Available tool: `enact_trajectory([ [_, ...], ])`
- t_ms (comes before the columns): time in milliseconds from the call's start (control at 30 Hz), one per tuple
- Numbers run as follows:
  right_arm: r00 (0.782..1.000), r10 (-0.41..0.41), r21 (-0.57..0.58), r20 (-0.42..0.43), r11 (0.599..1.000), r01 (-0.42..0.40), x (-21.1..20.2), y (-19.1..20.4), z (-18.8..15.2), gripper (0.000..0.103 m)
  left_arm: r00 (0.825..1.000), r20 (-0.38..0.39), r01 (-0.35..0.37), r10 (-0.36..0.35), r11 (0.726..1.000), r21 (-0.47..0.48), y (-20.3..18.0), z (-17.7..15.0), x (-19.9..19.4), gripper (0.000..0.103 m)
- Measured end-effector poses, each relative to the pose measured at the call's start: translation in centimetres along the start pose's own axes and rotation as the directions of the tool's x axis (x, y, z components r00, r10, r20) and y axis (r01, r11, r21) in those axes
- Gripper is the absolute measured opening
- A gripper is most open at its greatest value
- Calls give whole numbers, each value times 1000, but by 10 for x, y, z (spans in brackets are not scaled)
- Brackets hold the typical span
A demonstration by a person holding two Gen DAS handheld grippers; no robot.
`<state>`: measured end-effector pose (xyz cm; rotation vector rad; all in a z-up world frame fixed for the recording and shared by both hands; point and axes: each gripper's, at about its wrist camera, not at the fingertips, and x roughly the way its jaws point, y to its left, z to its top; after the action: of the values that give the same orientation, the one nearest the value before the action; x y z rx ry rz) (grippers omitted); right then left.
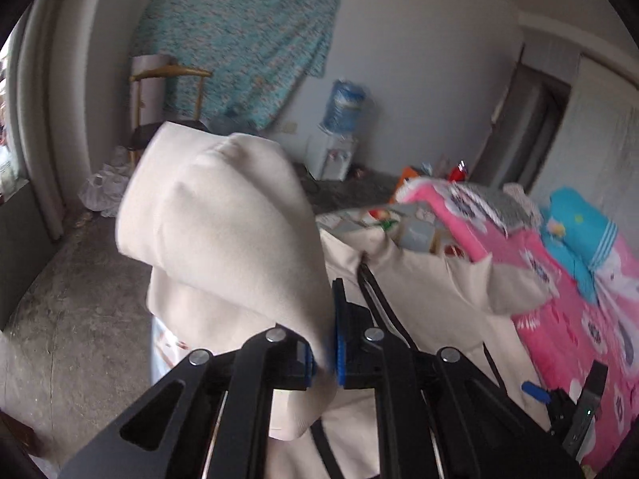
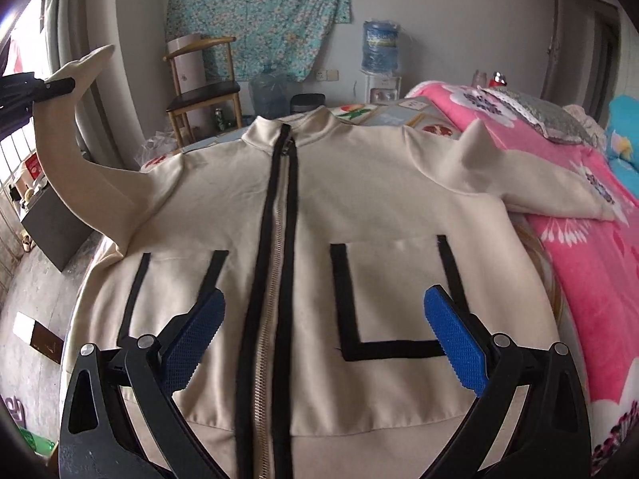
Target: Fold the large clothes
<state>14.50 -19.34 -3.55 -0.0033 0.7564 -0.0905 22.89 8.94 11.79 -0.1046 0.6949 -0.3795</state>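
A cream zip-up jacket (image 2: 319,207) with black trim lies face up on the bed, zipper (image 2: 271,279) closed. Its sleeve (image 1: 223,215) hangs lifted in the air, and my left gripper (image 1: 325,359) is shut on the sleeve's cloth, blue pads pressed against it. In the right wrist view that raised sleeve (image 2: 68,131) arcs up at the far left, with the left gripper (image 2: 60,86) clamped near its cuff. My right gripper (image 2: 323,331) hovers open over the jacket's lower front, nothing between its blue pads (image 2: 455,339). The other sleeve (image 2: 531,183) lies out on the pink blanket.
A pink patterned blanket (image 2: 579,279) covers the bed's right side, with a blue pillow (image 1: 583,231) on it. A wooden chair (image 2: 203,92), a water dispenser (image 2: 379,68) and a hanging teal cloth (image 2: 259,12) stand along the far wall. Bare concrete floor (image 1: 60,319) lies left.
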Motion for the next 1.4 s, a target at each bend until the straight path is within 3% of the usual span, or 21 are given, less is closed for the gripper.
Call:
enact_trajectory([
  [100,998,-30,-23,-46,999,29,12,-21,-5,96,988,-152,40,-37,999,16,-44,-35,52,10],
  [233,990,-27,-66,-136,998,18,36,-38,-7,96,947,-321,-7,19,999,37,-74,-98,113,17],
  [267,988,-24,-78,-153,997,12,42,-40,-7,96,944,-327,-27,43,998,54,-79,-110,118,26],
  [300,985,-16,-96,-171,995,-1,49,-42,-7,96,947,-315,-40,56,998,57,-82,-114,119,42],
  [400,978,-11,-134,-208,991,-17,69,-46,-6,96,971,-234,-57,57,998,6,-82,-122,100,73],
  [500,972,-7,-175,-235,984,-35,86,-48,-9,96,975,-181,-137,131,990,-21,-70,-123,79,83],
  [567,972,26,-175,-233,982,-69,87,-53,-8,96,961,-189,-211,203,977,-20,-60,-129,76,84],
  [700,968,94,-193,-231,971,-140,90,-60,-10,98,945,-210,-262,251,965,-29,-40,-148,78,93],
  [767,963,119,-213,-240,962,-172,89,-62,-10,98,949,-220,-242,226,969,-47,-33,-155,81,97],
  [867,941,104,-241,-321,952,-187,88,-59,2,97,955,-237,-206,177,973,-104,-22,-164,84,98],
  [1033,943,248,-130,-223,951,-281,59,-48,66,96,971,-191,-171,145,977,-124,-19,-170,80,98],
  [1167,865,406,-34,-294,900,-434,85,-6,127,96,965,-192,-196,178,977,-80,-25,-173,81,98],
  [1300,828,380,-88,-413,888,-451,134,63,156,91,939,-239,-245,247,969,37,-39,-175,87,98],
  [1333,823,363,-98,-437,890,-445,145,74,159,89,944,-238,-228,230,973,37,-39,-175,83,98],
  [1400,823,314,-124,-474,901,-415,164,91,163,89,970,-169,-183,177,983,-21,-36,-173,62,98],
])
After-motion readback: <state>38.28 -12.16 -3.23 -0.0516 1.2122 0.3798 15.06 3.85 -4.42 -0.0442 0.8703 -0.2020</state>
